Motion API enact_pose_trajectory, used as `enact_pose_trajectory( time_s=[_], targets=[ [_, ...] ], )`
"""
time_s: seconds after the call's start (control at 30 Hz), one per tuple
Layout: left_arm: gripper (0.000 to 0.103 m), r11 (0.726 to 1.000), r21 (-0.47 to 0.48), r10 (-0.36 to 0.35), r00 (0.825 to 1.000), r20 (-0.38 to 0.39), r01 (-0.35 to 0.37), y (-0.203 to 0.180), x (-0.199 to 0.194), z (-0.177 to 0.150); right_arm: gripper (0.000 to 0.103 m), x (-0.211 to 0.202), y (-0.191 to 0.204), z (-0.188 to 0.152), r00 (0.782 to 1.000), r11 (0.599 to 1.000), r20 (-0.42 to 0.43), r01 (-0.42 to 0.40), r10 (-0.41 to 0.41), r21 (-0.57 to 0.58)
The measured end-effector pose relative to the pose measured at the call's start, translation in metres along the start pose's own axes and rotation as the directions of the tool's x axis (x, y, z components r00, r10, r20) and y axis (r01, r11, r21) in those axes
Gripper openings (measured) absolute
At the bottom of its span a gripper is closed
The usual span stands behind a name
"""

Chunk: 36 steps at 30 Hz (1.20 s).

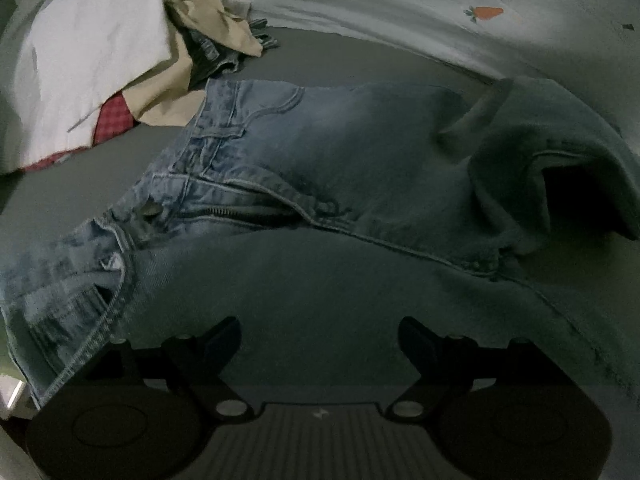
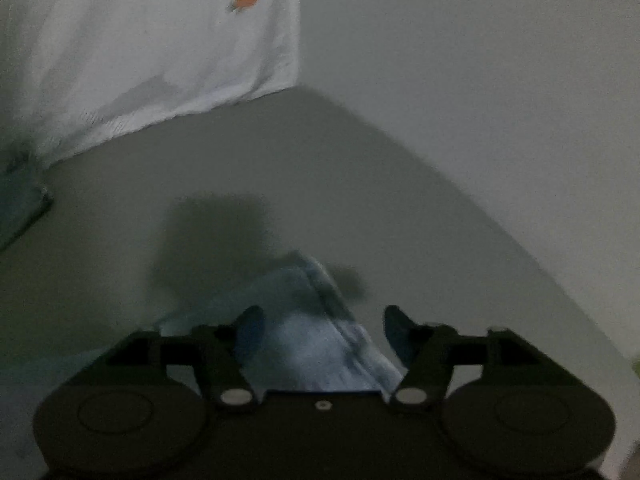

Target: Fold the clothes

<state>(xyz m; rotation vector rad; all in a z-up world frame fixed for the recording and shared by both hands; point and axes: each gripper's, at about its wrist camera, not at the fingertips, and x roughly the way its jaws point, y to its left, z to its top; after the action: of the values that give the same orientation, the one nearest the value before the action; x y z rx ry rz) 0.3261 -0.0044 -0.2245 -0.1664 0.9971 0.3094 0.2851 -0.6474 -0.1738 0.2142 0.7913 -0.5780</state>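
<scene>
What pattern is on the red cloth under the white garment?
A red check, on the red cloth beneath the white garment; left wrist view shows it best.

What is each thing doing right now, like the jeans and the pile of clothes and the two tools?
Jeans: spread flat, zipper open, one leg end folded back.
Clothes pile: crumpled, unfolded.
Left tool: open, over the jeans, holding nothing.
Right tool: open, blurry denim piece between its fingers, not pinched.
Carrot-print sheet: wrinkled.

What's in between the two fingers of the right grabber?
A piece of the blue jeans lies between the open fingers of the right gripper. They do not pinch it. The right wrist view shows this, blurrily.
</scene>
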Motion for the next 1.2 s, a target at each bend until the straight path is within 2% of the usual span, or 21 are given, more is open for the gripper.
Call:
enact_pose_trajectory(
  time_s=[0.07,0.1,0.13,0.17,0.23,0.4,0.47,0.53,0.6,0.67,0.73,0.8,0.83,0.87,0.93,1.0,1.1,1.2],
  targets=[
    [0.086,1.000,-0.012,0.005,1.000,-0.012,-0.005,0.001,0.000,0.002,0.069,0.015,0.006,0.005,1.000,1.000,-0.031,0.004,-0.004,-0.015],
    [0.086,1.000,-0.024,0.006,1.000,-0.018,-0.007,0.002,0.000,0.003,0.062,0.023,0.009,0.007,0.999,1.000,-0.046,0.005,-0.006,-0.022],
    [0.086,0.999,-0.034,0.008,1.000,-0.020,-0.009,0.003,0.000,0.003,0.042,0.030,0.011,0.009,0.998,1.000,-0.062,0.007,-0.009,-0.030],
    [0.086,0.999,-0.044,0.013,1.000,-0.023,-0.014,0.003,0.000,0.004,0.026,0.037,0.014,0.012,0.997,0.999,-0.075,0.008,-0.011,-0.034],
    [0.086,0.998,-0.057,0.018,0.999,-0.031,-0.020,0.003,0.000,0.005,0.013,0.036,0.011,0.022,0.998,1.000,-0.067,0.011,-0.011,0.000],
    [0.086,0.999,-0.047,0.027,1.000,-0.015,-0.027,-0.001,-0.002,0.011,0.012,0.009,0.003,0.058,0.993,0.997,0.082,0.079,-0.081,0.021],
    [0.086,0.999,-0.041,0.027,1.000,-0.006,-0.028,-0.001,-0.003,0.012,0.012,0.017,0.002,0.064,0.990,0.992,0.065,0.120,-0.123,0.049],
    [0.086,0.999,-0.035,0.029,1.000,0.004,-0.029,0.002,-0.005,0.011,0.013,0.042,0.000,0.062,0.986,0.981,-0.008,0.164,-0.164,0.106],
    [0.086,0.999,-0.027,0.029,1.000,0.012,-0.029,0.006,-0.007,0.009,0.014,0.066,0.003,0.057,0.982,0.976,-0.087,0.180,-0.170,0.126],
    [0.086,0.999,-0.021,0.030,0.999,0.018,-0.029,0.013,-0.010,0.006,0.023,0.066,0.011,0.056,0.976,0.973,-0.076,0.211,-0.204,0.093],
    [0.086,0.999,-0.034,0.030,0.999,0.029,-0.029,0.022,-0.015,0.005,0.051,0.058,0.017,0.056,0.971,0.968,-0.050,0.238,-0.235,0.075],
    [0.086,0.998,-0.057,0.021,0.999,0.037,-0.019,0.033,-0.019,0.004,0.065,0.038,0.023,0.052,0.966,0.964,-0.010,0.258,-0.258,0.068],
    [0.086,0.998,-0.068,0.012,0.999,0.041,-0.009,0.039,-0.020,0.004,0.068,0.029,0.028,0.047,0.965,0.963,0.007,0.262,-0.263,0.064],
    [0.086,0.997,-0.079,0.000,0.999,0.047,0.003,0.046,-0.022,0.005,0.071,0.019,0.034,0.044,0.965,0.964,0.020,0.258,-0.260,0.061],
    [0.086,0.995,-0.096,-0.008,0.998,0.065,0.014,0.056,-0.026,0.007,0.084,0.000,0.046,0.033,0.973,0.972,0.035,0.224,-0.227,0.066],
    [0.086,0.994,-0.110,-0.007,0.996,0.088,0.016,0.069,-0.031,0.012,0.087,-0.023,0.052,0.014,0.983,0.980,0.038,0.178,-0.181,0.086],
    [0.086,0.992,-0.116,-0.026,0.992,0.126,0.041,0.093,-0.039,0.022,0.098,-0.052,0.071,-0.020,0.995,0.988,-0.001,0.103,-0.103,0.118],
    [0.086,0.994,-0.093,-0.039,0.989,0.143,0.053,0.114,-0.033,0.035,0.101,-0.069,0.096,-0.056,0.999,0.989,-0.036,0.034,-0.030,0.146]
  ],
)
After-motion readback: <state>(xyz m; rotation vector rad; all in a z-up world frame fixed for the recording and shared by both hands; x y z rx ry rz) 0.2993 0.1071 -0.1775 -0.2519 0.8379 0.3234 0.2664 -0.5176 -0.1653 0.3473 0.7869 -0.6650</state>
